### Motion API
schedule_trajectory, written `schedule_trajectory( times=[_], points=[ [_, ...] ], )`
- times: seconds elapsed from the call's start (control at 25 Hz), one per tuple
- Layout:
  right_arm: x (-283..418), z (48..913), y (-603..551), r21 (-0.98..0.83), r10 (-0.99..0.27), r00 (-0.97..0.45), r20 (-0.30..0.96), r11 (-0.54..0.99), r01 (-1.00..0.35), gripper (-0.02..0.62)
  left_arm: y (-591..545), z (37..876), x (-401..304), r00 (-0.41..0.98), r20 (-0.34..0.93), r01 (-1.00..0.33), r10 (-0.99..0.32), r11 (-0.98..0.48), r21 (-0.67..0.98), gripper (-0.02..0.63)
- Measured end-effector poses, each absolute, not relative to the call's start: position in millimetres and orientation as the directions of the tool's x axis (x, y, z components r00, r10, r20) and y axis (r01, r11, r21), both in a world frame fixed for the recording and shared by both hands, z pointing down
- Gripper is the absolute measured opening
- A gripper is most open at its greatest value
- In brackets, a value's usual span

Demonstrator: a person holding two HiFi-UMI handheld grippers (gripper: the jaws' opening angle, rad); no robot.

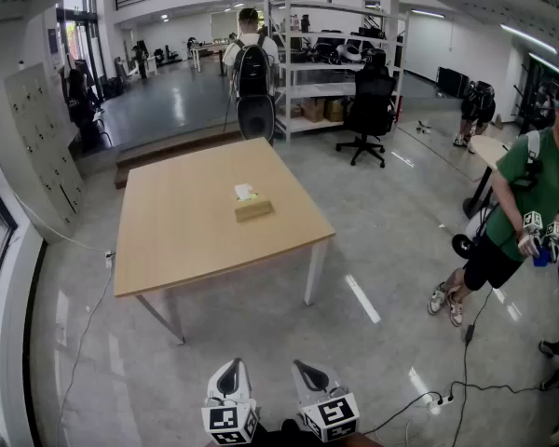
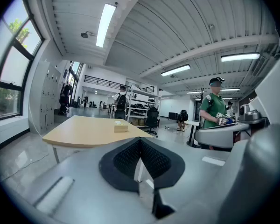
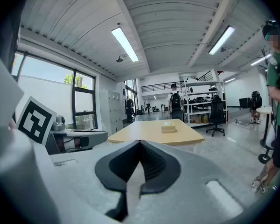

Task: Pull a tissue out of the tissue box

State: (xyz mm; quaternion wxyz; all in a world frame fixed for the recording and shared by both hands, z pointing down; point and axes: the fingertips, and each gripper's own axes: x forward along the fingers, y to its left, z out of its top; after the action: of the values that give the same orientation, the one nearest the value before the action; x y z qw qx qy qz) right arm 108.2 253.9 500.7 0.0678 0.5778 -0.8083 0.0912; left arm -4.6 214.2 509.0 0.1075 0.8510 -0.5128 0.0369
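The tissue box [image 1: 253, 209] is a small tan cardboard carton lying flat near the middle of the light wooden table [image 1: 186, 240]. A white tissue [image 1: 245, 192] pokes up from its top, crumpled toward the far end. Nothing else lies on the tabletop.

Both grippers sit low at the near edge of the head view, side by side and well apart from the table, with bare floor between. The left gripper [image 1: 230, 369] points toward the table, tilted slightly downward, its jaws clenched together with nothing between them. The right gripper [image 1: 309, 371] is angled the same way, its jaws likewise pressed tip to tip and empty.
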Motion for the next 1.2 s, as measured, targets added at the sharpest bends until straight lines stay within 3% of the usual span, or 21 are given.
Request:
schedule_trajectory(
  times=[1.2],
  points=[
    [86, 514, 219, -0.128, -0.926, -0.28, 0.255, 0.254, -0.959, -0.009, 188, 522, -30, 0.521, 0.2, -0.853, -0.83, -0.498, 0.155, 0.018]
  ],
)
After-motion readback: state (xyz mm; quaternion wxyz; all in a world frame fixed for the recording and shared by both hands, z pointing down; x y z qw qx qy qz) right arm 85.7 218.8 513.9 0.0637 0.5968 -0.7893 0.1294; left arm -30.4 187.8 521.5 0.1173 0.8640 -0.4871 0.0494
